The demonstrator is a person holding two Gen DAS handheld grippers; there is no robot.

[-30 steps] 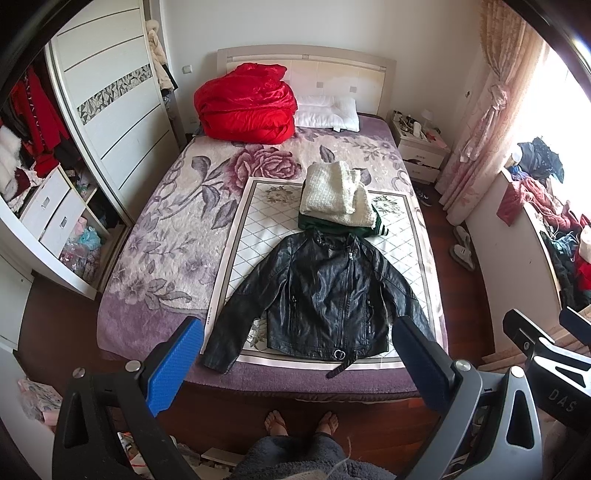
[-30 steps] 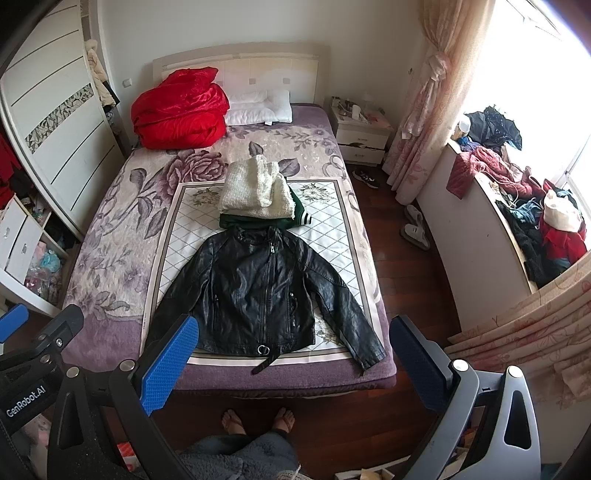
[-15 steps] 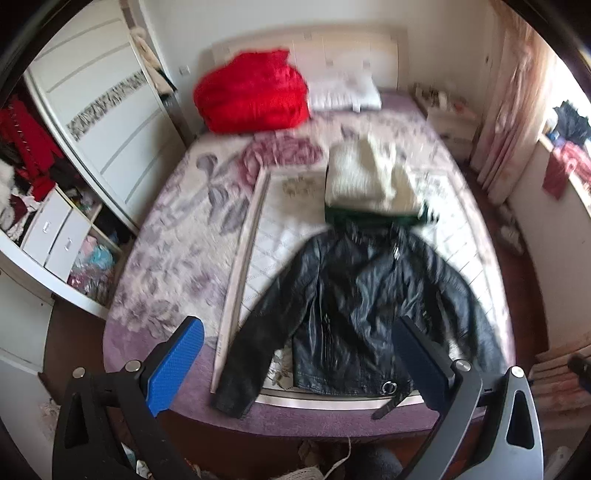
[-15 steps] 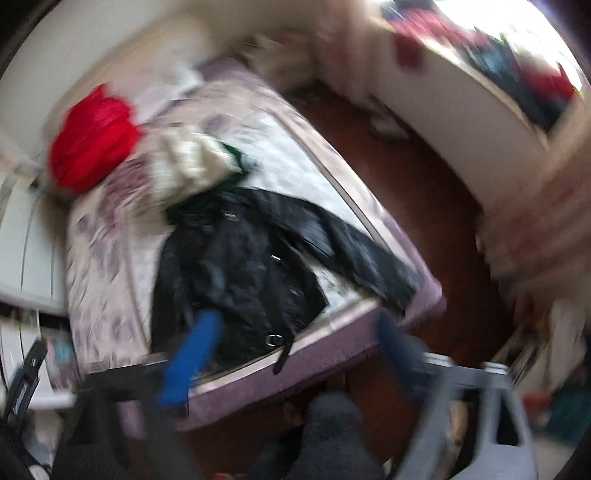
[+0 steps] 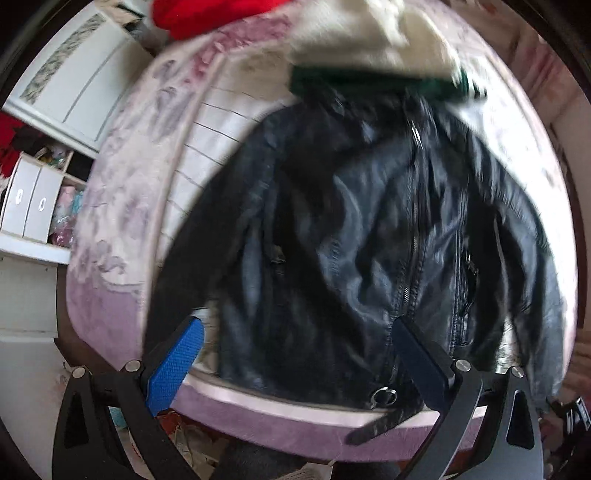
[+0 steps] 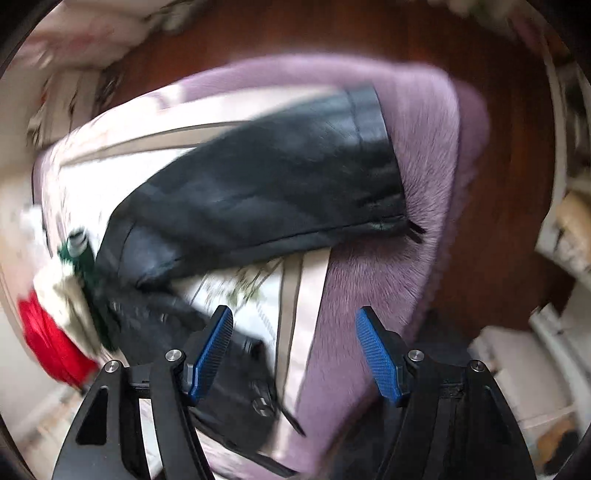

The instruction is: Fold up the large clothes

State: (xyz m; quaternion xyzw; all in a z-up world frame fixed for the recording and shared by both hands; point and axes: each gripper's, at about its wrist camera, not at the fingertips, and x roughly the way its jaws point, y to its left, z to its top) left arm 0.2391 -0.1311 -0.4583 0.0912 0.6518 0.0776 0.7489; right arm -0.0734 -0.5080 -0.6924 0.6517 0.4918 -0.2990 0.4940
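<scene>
A black leather jacket (image 5: 369, 236) lies spread flat, front up, on the bed. My left gripper (image 5: 295, 347) is open just above its lower hem, empty. In the right wrist view the jacket's right sleeve (image 6: 280, 184) stretches across the purple blanket (image 6: 424, 155), cuff towards the bed's corner. My right gripper (image 6: 295, 350) is open and empty, hovering near the bed's edge, below the sleeve and beside the jacket's hem (image 6: 236, 387). Both views are motion-blurred.
A folded cream and green pile (image 5: 369, 40) sits just beyond the jacket's collar, red bedding (image 5: 192, 14) behind it. A wardrobe and shelves (image 5: 40, 192) stand left of the bed. Wooden floor (image 6: 498, 147) surrounds the bed's corner.
Both grippers have dropped from high above the bed to close over the jacket. The left went to the hem, the right swung to the right sleeve and bed corner. The right jaws have narrowed somewhat.
</scene>
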